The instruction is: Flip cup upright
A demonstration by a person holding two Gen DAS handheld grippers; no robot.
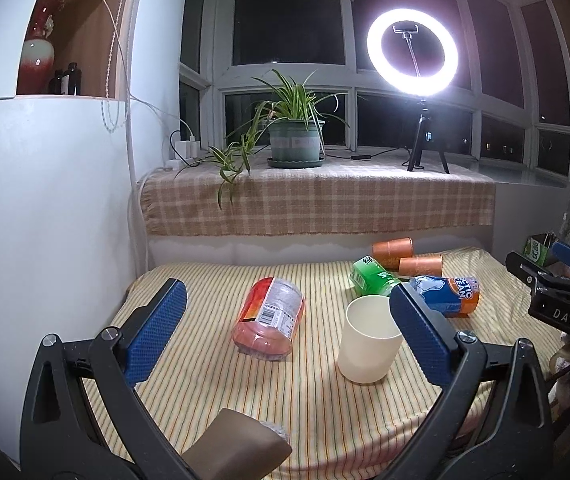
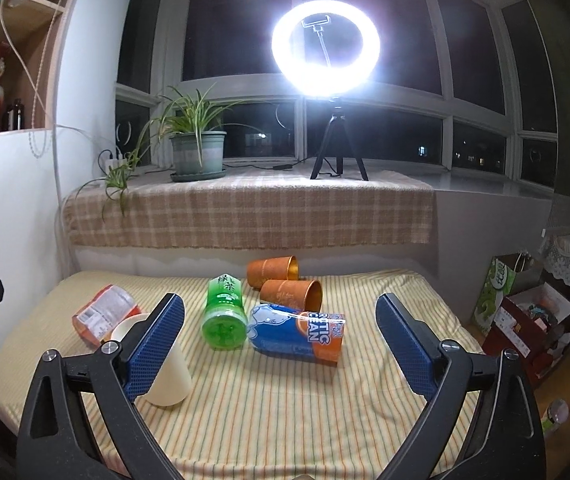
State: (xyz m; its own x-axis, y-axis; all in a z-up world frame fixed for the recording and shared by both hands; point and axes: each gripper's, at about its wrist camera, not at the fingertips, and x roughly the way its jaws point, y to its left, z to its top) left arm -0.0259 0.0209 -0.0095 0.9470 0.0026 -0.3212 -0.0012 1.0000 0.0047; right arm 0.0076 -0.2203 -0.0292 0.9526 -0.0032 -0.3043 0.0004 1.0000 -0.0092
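Observation:
A cream cup (image 1: pixel 369 340) stands upright, mouth up, on the striped tablecloth (image 1: pixel 205 392). In the right wrist view the cream cup (image 2: pixel 171 376) is partly hidden behind the left finger. My left gripper (image 1: pixel 285 332) is open and empty, with the cup just inside its right finger. My right gripper (image 2: pixel 281 340) is open and empty, pulled back above the table's front part. The right gripper also shows at the right edge of the left wrist view (image 1: pixel 557 280).
A pink-red jar (image 1: pixel 271 318), a green tea bottle (image 2: pixel 223 312), a blue-orange can (image 2: pixel 297 334) and two orange cups (image 2: pixel 291 294) lie on their sides. A potted plant (image 1: pixel 295 136) and ring light (image 1: pixel 413 54) stand on the sill. Boxes (image 2: pixel 525 324) sit on the floor at right.

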